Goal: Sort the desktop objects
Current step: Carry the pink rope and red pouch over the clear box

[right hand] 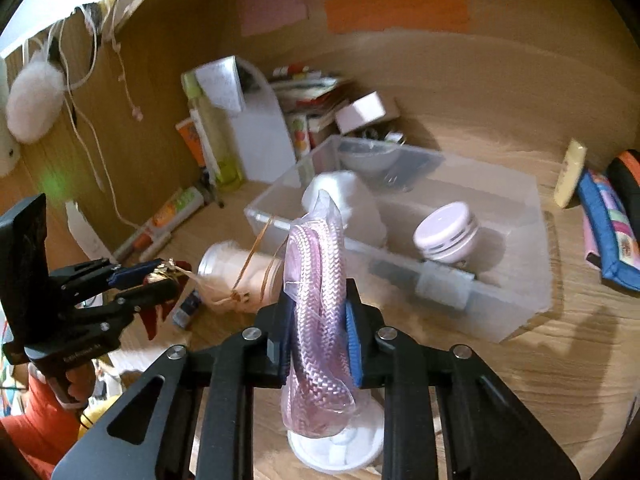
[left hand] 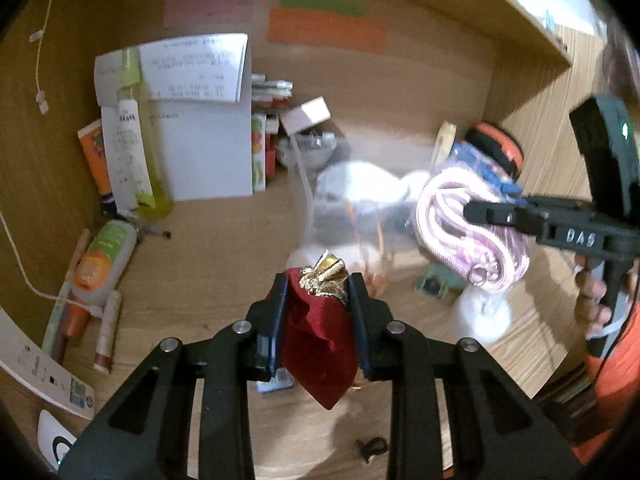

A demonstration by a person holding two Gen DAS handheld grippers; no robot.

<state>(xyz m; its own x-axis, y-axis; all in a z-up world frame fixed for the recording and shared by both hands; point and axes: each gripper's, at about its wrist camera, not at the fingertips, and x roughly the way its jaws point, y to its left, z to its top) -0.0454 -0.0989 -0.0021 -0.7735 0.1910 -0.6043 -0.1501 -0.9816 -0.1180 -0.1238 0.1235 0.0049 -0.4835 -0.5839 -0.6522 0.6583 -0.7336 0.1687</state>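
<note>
My left gripper (left hand: 318,284) is shut on a dark red velvet pouch (left hand: 320,340) with a gold tied top, held above the wooden desk. It also shows at the left of the right wrist view (right hand: 160,276). My right gripper (right hand: 318,296) is shut on a coiled pink and white cord in a clear plastic bag (right hand: 316,320). The cord (left hand: 460,232) shows at the right of the left wrist view, held by the right gripper (left hand: 472,208). A clear plastic bin (right hand: 496,304) stands just ahead, holding a white round device (right hand: 446,232) and a white roll (right hand: 344,196).
Tubes and bottles (left hand: 128,152) lean on the left wall beside white papers (left hand: 208,152). Books and a small white box (right hand: 362,110) sit at the back. A blue pencil case (right hand: 608,232) lies right. A white jar (right hand: 236,268) lies on its side.
</note>
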